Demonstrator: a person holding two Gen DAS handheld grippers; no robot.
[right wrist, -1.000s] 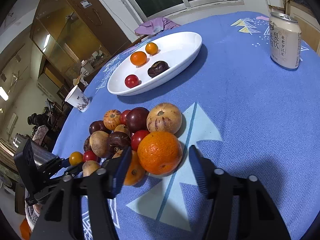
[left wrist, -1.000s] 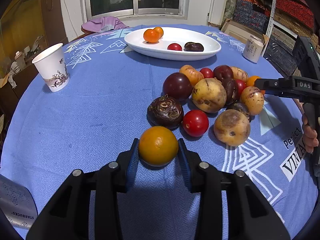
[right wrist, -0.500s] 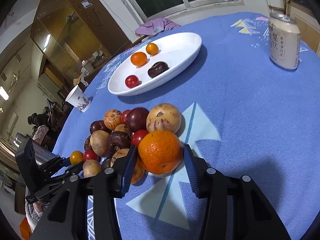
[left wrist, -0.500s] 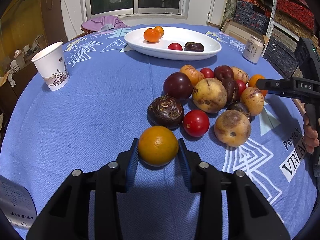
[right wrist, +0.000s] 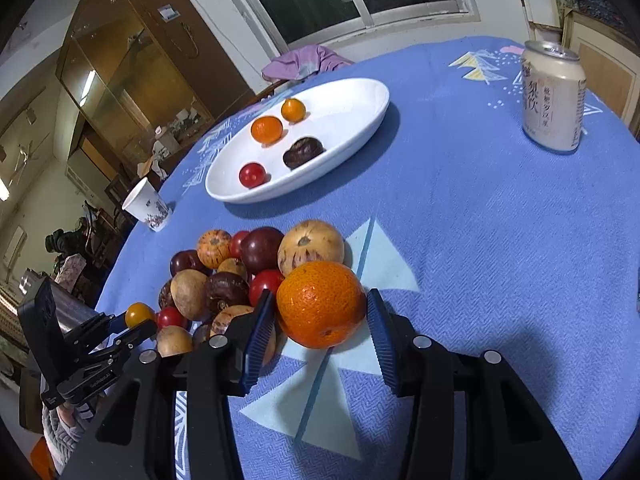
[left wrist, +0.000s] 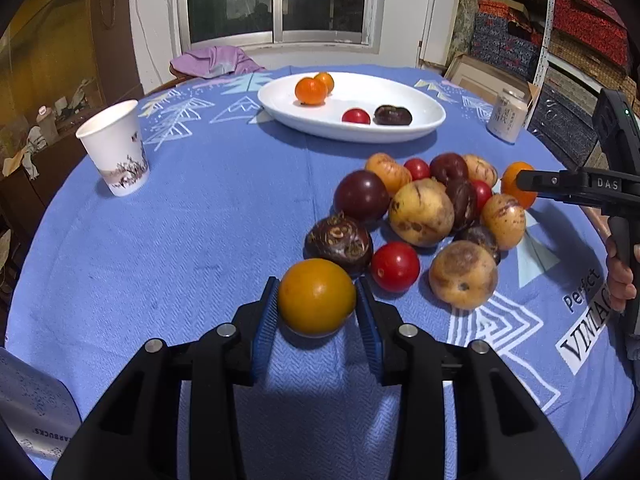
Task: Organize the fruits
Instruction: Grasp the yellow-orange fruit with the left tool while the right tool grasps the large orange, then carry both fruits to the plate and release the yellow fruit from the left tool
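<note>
**Two grippers, two orange fruits on a blue table**

A round table with a blue tablecloth (left wrist: pixel 192 240) sits in a room with a dark window and wooden cupboards. The fruit pile (left wrist: pixel 424 208) in the middle of the cloth is the landmark here.

The left gripper (left wrist: pixel 316 300) is at the near edge of the pile. Its two blue pads are pressed on the sides of a smooth yellow-orange fruit (left wrist: pixel 316 297), so it is clamped on that fruit. The fruit sits just in front of a dark brown bumpy fruit (left wrist: pixel 339 242) and beside a red tomato (left wrist: pixel 395 266).

The right gripper (right wrist: pixel 322 320) is on the other side of the pile. A big orange (right wrist: pixel 320 304) sits between its pads. The left pad touches the orange, but the right pad looks a tiny bit away, so I cannot tell if it is squeezing.

Behind the pile is a white oval plate (left wrist: pixel 424 120) with two small oranges, a red tomato and a dark fruit in it. A paper cup (left wrist: pixel 116 148) stands well apart to the left of the pile. A drink can (right wrist: pixel 554 96) stands far to the right.
</note>
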